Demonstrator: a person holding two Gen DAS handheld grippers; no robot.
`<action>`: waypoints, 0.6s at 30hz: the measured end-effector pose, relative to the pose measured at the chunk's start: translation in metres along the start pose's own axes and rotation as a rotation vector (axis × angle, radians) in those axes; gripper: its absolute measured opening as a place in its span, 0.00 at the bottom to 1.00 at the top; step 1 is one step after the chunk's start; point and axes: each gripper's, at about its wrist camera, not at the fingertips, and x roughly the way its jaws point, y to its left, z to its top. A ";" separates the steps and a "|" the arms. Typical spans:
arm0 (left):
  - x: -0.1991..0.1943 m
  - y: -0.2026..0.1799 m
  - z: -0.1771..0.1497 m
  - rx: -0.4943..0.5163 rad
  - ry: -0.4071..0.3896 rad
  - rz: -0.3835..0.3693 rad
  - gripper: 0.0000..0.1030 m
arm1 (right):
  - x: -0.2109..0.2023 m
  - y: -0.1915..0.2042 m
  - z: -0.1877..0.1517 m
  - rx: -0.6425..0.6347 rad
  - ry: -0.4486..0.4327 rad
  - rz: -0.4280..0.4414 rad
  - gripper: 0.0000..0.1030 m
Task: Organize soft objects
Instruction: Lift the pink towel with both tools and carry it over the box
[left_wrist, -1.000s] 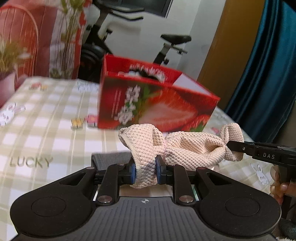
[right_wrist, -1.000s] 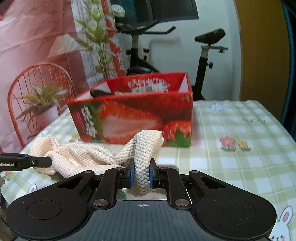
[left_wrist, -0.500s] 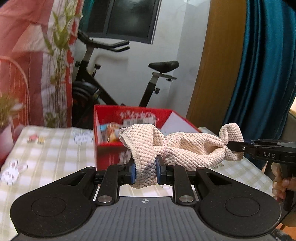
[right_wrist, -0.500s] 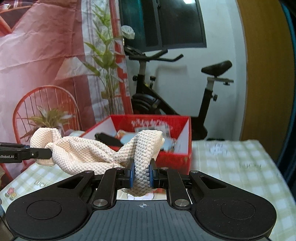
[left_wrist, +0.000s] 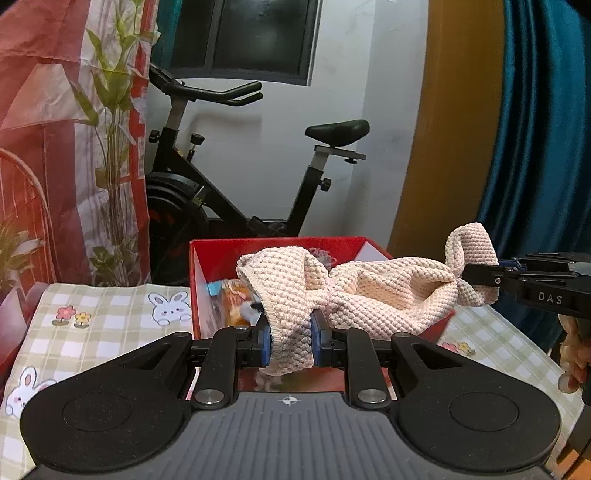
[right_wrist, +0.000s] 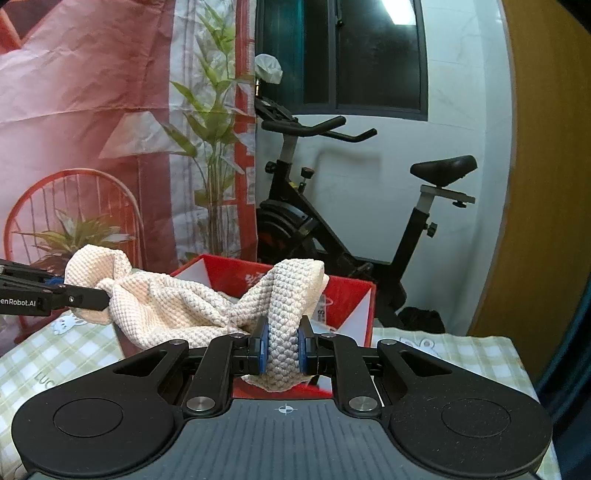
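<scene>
The checked surface (left_wrist: 92, 332) is showing bare room left of the red box (left_wrist: 207, 266), whose far rim is nearing the surface's back edge. One cream knitted cloth (left_wrist: 388, 295) is hanging over the open box, each end pinched: the left tool (left_wrist: 291, 338) is clamping one, the right tool (right_wrist: 282, 345) the other.

The knit cloth (left_wrist: 388, 295) hides most of the red box's (left_wrist: 214, 258) contents; the hand (left_wrist: 574, 354) at 3 o'clock is cut off.
</scene>
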 end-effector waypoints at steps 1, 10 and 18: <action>0.004 0.001 0.003 0.002 0.003 0.005 0.21 | 0.005 -0.001 0.003 -0.007 0.001 -0.002 0.14; 0.045 -0.005 0.012 0.085 0.095 0.021 0.21 | 0.053 -0.007 0.008 -0.058 0.065 -0.014 0.14; 0.081 0.002 0.017 0.138 0.206 0.020 0.21 | 0.094 -0.008 0.000 -0.079 0.155 -0.002 0.14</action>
